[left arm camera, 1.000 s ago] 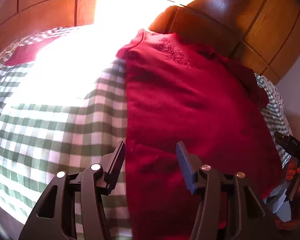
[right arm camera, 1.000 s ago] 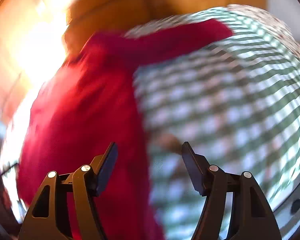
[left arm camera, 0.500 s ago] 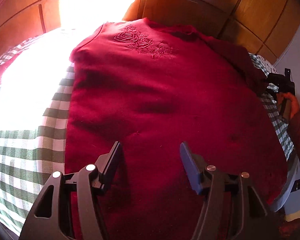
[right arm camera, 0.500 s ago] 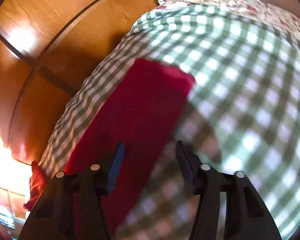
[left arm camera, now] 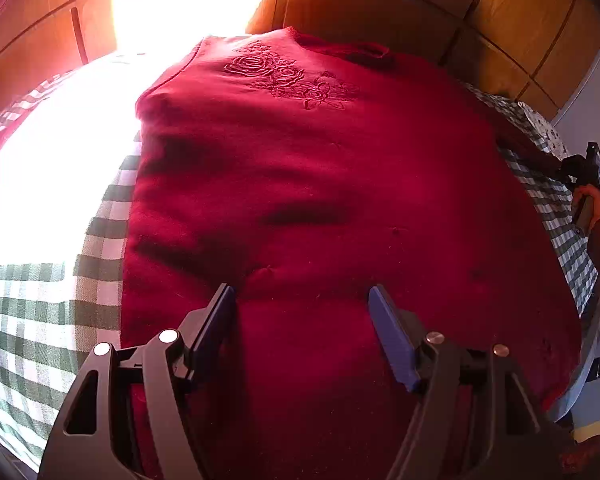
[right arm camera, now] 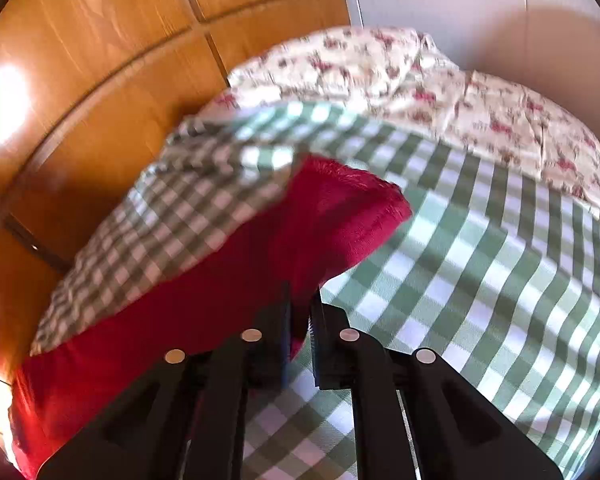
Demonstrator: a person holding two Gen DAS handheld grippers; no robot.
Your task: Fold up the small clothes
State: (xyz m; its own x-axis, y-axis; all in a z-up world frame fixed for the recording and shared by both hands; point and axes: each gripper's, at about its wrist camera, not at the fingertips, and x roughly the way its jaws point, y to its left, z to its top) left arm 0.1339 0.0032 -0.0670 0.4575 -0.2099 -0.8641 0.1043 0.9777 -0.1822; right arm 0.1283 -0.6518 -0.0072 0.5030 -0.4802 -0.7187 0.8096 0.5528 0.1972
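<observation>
Nearest, left gripper (left arm camera: pixel 302 300) fingers spread, just widened, nothing between, above fuzzy red sweater (left arm camera: pixel 320 200) flat on green-checked bedspread (left arm camera: pixel 40 300). Right gripper (right arm camera: pixel 300 312) just closed, pinching fleecy sleeve (right arm camera: pixel 332 216). Beyond: embroidered roses (left arm camera: pixel 292 84), floral pillow (right arm camera: pixel 440 92), wood panels (right arm camera: pixel 100 60).

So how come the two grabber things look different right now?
The left gripper stands wide open above the red sweater's body and holds nothing; its jaws have just been opening. The right gripper is nearly shut, pinching the sweater's sleeve; its jaws have just been closing. The left sits over red cloth, the right over the checked bedcover. Both are black and two-fingered.
</observation>
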